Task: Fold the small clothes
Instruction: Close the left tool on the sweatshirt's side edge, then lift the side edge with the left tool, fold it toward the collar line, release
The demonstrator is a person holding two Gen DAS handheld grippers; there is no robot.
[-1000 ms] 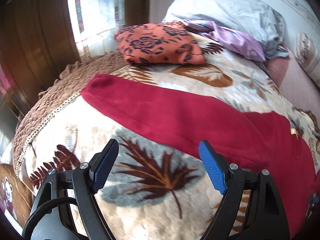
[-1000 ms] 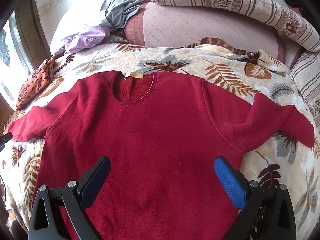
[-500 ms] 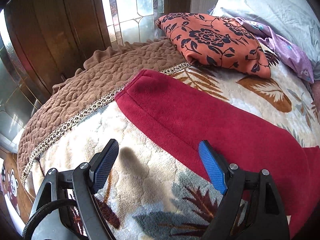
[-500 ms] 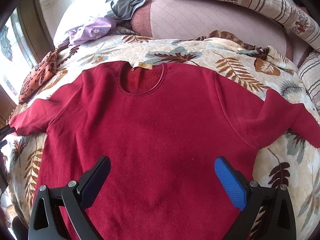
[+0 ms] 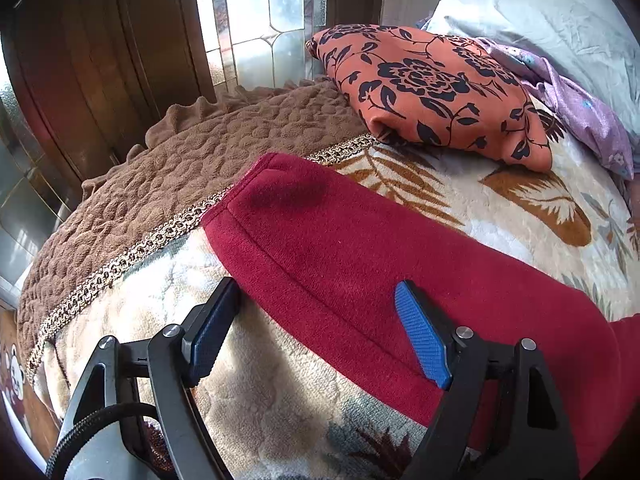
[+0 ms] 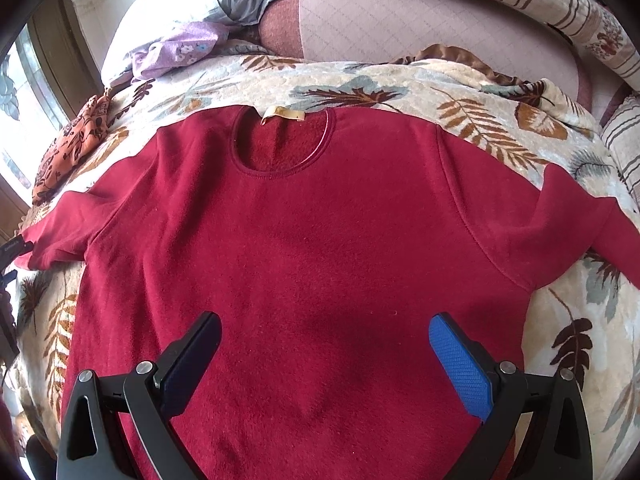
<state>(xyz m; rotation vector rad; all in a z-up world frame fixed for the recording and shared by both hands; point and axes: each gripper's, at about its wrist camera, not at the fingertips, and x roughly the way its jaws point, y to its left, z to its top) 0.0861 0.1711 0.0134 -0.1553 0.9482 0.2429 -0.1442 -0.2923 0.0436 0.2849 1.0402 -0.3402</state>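
Observation:
A dark red long-sleeved top (image 6: pixel 304 248) lies flat, front up, on a leaf-patterned blanket (image 6: pixel 360 84), sleeves spread out, with a tan label at the neck. In the left wrist view its left sleeve (image 5: pixel 360 248) runs diagonally, the cuff near the blanket's brown border. My left gripper (image 5: pixel 320 320) is open and straddles the sleeve's lower edge near the cuff, close above it. My right gripper (image 6: pixel 324 356) is open and empty, hovering over the lower middle of the top's body.
A folded orange floral garment (image 5: pixel 432 92) lies on the bed's far left corner, beside a purple cloth (image 5: pixel 588 116) and a grey pillow (image 5: pixel 552 20). A brown quilted border (image 5: pixel 160 188) marks the bed edge by the window. A striped bolster (image 6: pixel 500 4) lies behind.
My left gripper moved left along the sleeve toward the cuff and came lower, now straddling the sleeve edge. My right gripper moved slightly forward over the top's body.

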